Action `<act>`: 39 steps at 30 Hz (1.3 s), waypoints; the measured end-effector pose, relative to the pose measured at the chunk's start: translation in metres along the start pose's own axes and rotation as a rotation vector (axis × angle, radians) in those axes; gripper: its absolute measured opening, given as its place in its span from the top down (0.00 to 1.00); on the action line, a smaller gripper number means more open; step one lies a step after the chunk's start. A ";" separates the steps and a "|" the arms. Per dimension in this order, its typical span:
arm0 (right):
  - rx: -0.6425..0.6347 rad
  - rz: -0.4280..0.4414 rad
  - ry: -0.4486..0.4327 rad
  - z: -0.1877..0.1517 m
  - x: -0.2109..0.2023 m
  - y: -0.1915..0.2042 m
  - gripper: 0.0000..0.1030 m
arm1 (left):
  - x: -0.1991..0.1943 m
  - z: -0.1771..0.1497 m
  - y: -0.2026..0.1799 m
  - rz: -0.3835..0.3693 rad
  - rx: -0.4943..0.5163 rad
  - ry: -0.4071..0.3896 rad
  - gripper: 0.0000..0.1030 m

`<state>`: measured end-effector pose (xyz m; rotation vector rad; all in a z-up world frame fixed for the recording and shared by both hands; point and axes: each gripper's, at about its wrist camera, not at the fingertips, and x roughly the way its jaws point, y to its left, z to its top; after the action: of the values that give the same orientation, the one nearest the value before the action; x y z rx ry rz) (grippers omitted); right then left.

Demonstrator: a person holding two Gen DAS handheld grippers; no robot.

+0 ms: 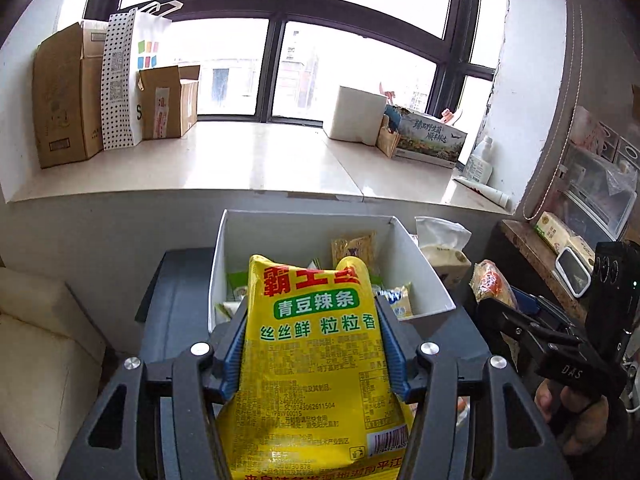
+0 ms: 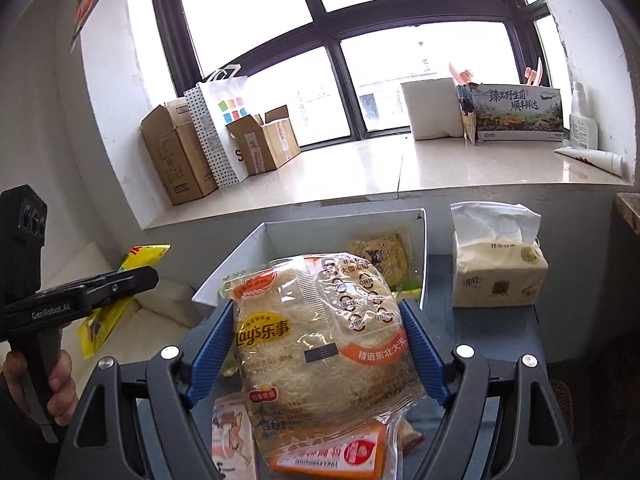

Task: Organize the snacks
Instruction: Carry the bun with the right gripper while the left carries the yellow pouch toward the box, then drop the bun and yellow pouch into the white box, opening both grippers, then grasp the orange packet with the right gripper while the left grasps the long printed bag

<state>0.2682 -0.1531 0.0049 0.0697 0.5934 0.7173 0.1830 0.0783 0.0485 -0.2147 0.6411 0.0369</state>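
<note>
The left hand-held gripper [image 1: 314, 340] is clamped on a yellow snack bag [image 1: 316, 364], held up in front of the white bin [image 1: 424, 276] at twelve o'clock. The right hand-held gripper [image 2: 316, 354] grips a clear rice-cracker pack [image 2: 320, 340], the bin at twelve o'clock beyond it and a tissue pack [image 2: 498, 270] at two o'clock.

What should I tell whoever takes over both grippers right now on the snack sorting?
Left gripper: shut on the yellow plastic spicy-strip snack bag, held up in front of the white open-top box.
Right gripper: shut on the clear Lay's rice-cracker packet, also in front of the box.
Done: several small packets already sit in the box.
Left: both held bags must go in; an orange-and-white packet lies below the right gripper.
</note>
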 end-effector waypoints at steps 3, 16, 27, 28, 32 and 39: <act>0.023 -0.025 0.021 0.025 0.027 -0.009 0.18 | 0.026 0.025 0.000 0.026 0.026 0.009 0.40; 0.053 -0.108 0.038 0.053 0.065 -0.033 0.00 | 0.088 0.044 -0.003 0.059 0.071 0.082 0.00; 0.054 -0.068 0.003 0.039 0.026 -0.030 0.00 | 0.047 0.026 0.002 0.045 0.071 0.044 0.00; 0.041 -0.067 -0.002 0.036 0.019 -0.028 0.00 | 0.038 0.021 0.001 0.033 0.069 0.039 0.00; -0.005 -0.049 -0.012 0.010 -0.009 -0.015 0.00 | 0.006 -0.012 -0.006 0.003 0.086 0.031 0.00; 0.060 -0.009 0.034 -0.080 -0.053 -0.014 0.00 | -0.031 -0.108 -0.014 -0.056 0.060 0.069 0.00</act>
<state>0.2024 -0.2090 -0.0392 0.1110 0.6472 0.6932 0.0963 0.0429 -0.0145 -0.1762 0.7039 -0.0441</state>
